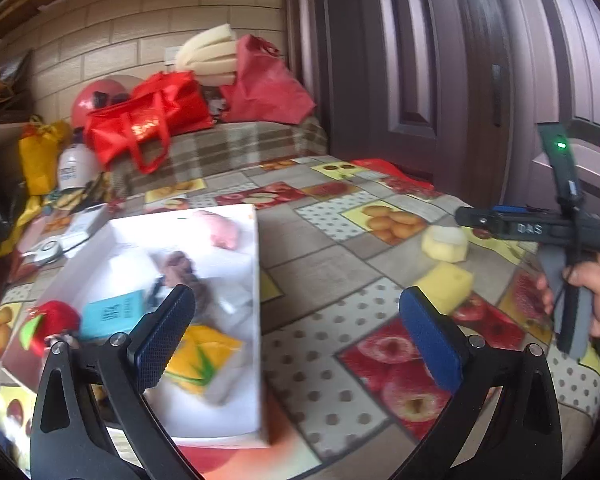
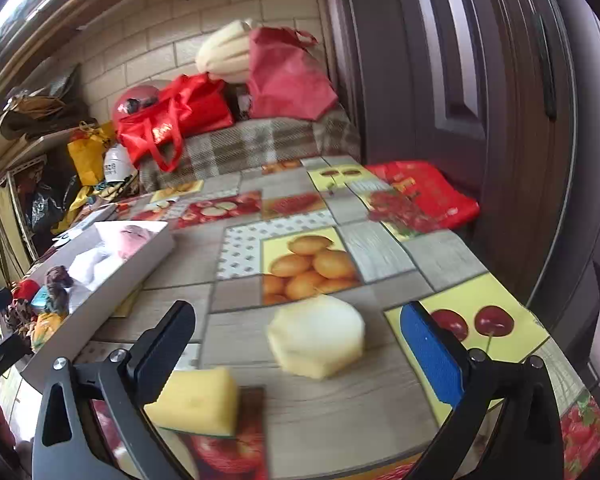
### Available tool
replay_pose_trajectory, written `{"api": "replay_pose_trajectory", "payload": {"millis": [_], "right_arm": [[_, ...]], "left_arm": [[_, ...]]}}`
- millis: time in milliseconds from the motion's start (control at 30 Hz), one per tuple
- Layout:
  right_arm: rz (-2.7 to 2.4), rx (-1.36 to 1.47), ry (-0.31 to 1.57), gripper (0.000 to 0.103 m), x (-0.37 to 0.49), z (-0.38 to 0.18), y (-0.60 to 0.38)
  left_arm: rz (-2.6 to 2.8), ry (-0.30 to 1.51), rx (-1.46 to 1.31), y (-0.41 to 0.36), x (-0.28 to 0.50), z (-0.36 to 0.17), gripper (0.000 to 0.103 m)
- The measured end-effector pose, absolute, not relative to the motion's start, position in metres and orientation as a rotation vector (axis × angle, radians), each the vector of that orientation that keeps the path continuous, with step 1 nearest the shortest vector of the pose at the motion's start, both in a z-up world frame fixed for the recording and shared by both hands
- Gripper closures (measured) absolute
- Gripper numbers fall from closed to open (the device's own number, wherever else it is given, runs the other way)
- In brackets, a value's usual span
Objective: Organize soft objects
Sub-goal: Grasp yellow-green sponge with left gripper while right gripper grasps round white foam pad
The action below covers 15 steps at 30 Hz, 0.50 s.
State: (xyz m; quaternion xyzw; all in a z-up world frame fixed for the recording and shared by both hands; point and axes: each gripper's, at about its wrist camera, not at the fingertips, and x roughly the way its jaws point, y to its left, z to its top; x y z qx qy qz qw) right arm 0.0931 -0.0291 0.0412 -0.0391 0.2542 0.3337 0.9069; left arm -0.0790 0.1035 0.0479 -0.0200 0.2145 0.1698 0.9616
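Observation:
A white box [image 1: 256, 280] lies on the table at the left and holds a pink soft toy [image 1: 224, 230], a brown plush [image 1: 184, 268], a red plush [image 1: 50, 322], a teal packet [image 1: 112, 314] and a yellow packet [image 1: 204, 354]. My left gripper [image 1: 296, 336] is open above the box's right edge. A round pale yellow sponge [image 2: 318, 336] and a yellow block sponge [image 2: 198, 400] lie on the table. My right gripper [image 2: 300, 352] is open just above the table, with both sponges between its fingers. The right gripper also shows in the left wrist view [image 1: 540, 228]. The box also shows in the right wrist view [image 2: 140, 260].
The table has a fruit-print cloth [image 2: 308, 264]. Behind it is a plaid-covered bench [image 1: 228, 144] with red bags [image 1: 152, 116] and a foam roll [image 1: 208, 54]. A dark door [image 1: 440, 60] is at the right. Clutter stands at the far left [image 1: 40, 160].

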Motion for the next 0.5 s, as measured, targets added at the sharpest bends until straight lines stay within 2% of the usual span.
{"api": "replay_pose_trajectory", "payload": {"millis": [167,500], "right_arm": [[0.761,-0.048,0.767,0.000,0.134,0.017,-0.034],[0.709,-0.313,0.805,0.001,0.129,0.004,0.007]], "left_arm": [[0.194,0.560,0.046,0.065,-0.033,0.040,0.000],[0.069,0.692,0.111,0.043,0.023,0.025,0.001]]}}
